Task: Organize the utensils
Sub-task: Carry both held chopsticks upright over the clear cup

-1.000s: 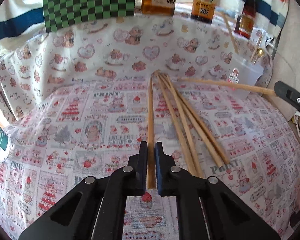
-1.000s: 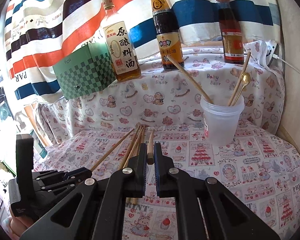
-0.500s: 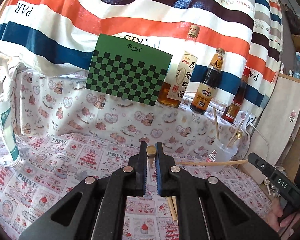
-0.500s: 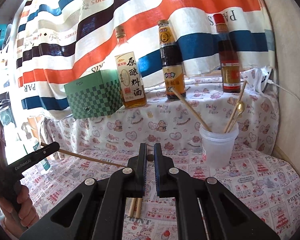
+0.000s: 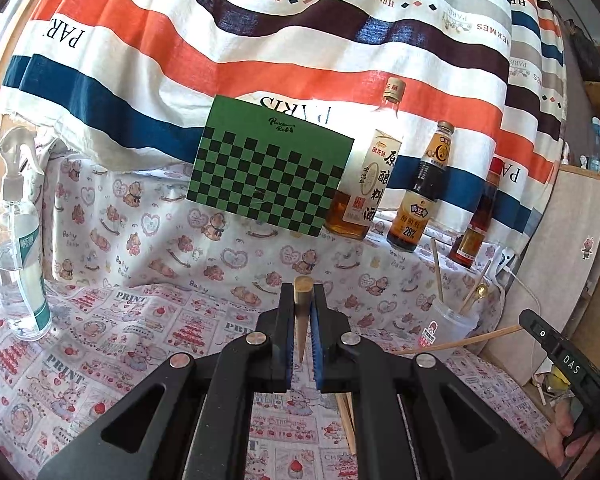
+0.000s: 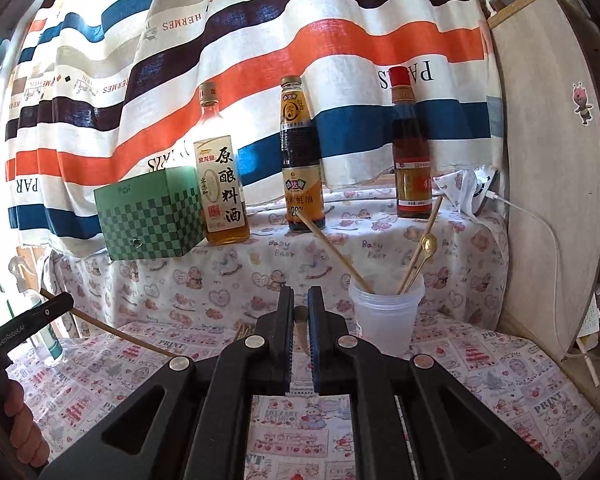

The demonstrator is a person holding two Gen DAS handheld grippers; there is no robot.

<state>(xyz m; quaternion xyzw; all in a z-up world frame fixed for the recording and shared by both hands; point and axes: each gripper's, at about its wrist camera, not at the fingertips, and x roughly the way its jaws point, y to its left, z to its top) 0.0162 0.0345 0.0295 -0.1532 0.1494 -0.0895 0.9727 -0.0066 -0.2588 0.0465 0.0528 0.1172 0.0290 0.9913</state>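
In the left wrist view my left gripper (image 5: 302, 292) is shut on a wooden chopstick (image 5: 302, 308), held above the table and seen end-on between the blue pads. My right gripper (image 6: 299, 296) is likewise shut on a chopstick (image 6: 300, 322). From the left view that second chopstick (image 5: 460, 342) lies level, its tip near the clear plastic cup (image 5: 448, 324). The cup (image 6: 384, 320) stands just right of my right gripper and holds chopsticks and a gold spoon (image 6: 428, 245). A few loose chopsticks (image 5: 346, 412) lie on the cloth below.
On the raised ledge behind stand a green checkered box (image 5: 268, 168) and three sauce bottles (image 6: 302, 156). A spray bottle (image 5: 18, 240) is at the far left. A wooden board (image 6: 552, 160) and a white cable (image 6: 540, 224) close off the right side.
Both grippers have risen and tipped up from the table. The left one has lifted its chopstick off the cloth, away from the loose ones. The cup now sits closer to the right gripper.
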